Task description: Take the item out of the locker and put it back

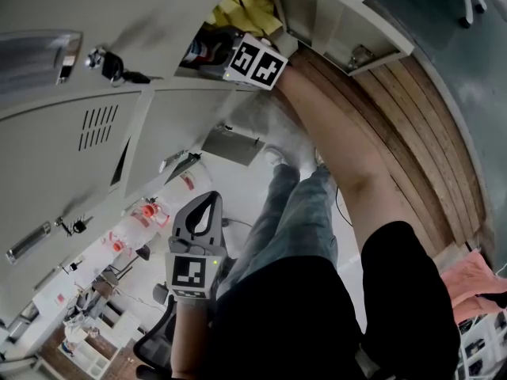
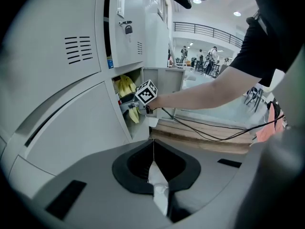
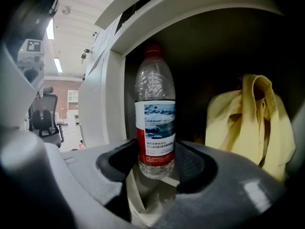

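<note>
Your right gripper fills the bottom of its own view. Its dark, ribbed pads are closed on the lower part of a plastic water bottle, one pad on each side, low on the red band of the label. The bottle stands upright at the mouth of the open locker compartment, with its red cap up near the top edge.

Expect it to be light. The wall is thin, clear and crinkled, and no water line shows, so it is likely near empty, though you cannot be sure. That thin wall gives under pressure, so squeeze only enough to hold. The glossy label looks slick. You are holding in a good place, low near the base where the shape is stiffer. The bottle is tall and held low, so it may swing about the pads if you move it sharply.

A soft, rumpled yellow cloth hangs inside to the right, apart from the bottle. The locker is smooth painted sheet metal with hard, straight edges.

Your left gripper hangs low beside you with its jaws together and nothing between them.
</note>
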Available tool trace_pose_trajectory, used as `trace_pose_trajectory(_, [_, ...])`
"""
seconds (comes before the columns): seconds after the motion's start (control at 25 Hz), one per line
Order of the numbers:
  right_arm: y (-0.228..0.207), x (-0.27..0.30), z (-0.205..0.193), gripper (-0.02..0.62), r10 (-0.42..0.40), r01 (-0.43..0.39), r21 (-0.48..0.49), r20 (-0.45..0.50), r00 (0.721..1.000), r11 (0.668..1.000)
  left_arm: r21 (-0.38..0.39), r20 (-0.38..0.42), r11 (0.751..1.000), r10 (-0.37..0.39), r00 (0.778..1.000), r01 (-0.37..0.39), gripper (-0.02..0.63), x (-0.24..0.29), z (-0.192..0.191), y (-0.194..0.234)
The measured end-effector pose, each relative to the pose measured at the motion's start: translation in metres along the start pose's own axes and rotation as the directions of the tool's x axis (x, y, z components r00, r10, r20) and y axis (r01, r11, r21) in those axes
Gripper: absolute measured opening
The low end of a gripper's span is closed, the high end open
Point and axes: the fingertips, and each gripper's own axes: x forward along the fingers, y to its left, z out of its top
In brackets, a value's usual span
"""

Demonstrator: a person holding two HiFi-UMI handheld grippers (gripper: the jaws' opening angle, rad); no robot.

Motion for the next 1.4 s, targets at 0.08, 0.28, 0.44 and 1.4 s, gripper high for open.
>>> trace_pose_trajectory(0.08, [-0.001,0.001,0.0,0.245,-0.003,0.003,0.008,0.003,1.0,1.0,-0.02,-0.004,1.0,0.006,1.0,-0.006,0.012,-0.001,0.001,-0.001])
trace_pose_trajectory(0.28, [-0.004,0.004,-0.001,0.257,0.009,-0.009,0.023,0.01,1.0,1.0,-0.004,-0.005,1.0,0.007,1.0,-0.007,0.012,-0.002,-0.004,0.002])
trace_pose_trajectory(0.44, [-0.008,0.01,-0.003,0.272,0.028,-0.028,0.037,0.014,1.0,0.999,-0.011,-0.013,1.0,0.009,1.0,-0.009,0.012,-0.001,-0.006,0.003])
trace_pose_trajectory(1.4, [-0.005,-0.035,-0.017,0.242,0.011,0.0,0.087,-0.121,0.993,0.996,-0.035,0.033,0.999,-0.001,0.999,0.002,0.012,0.002,0.019,-0.013])
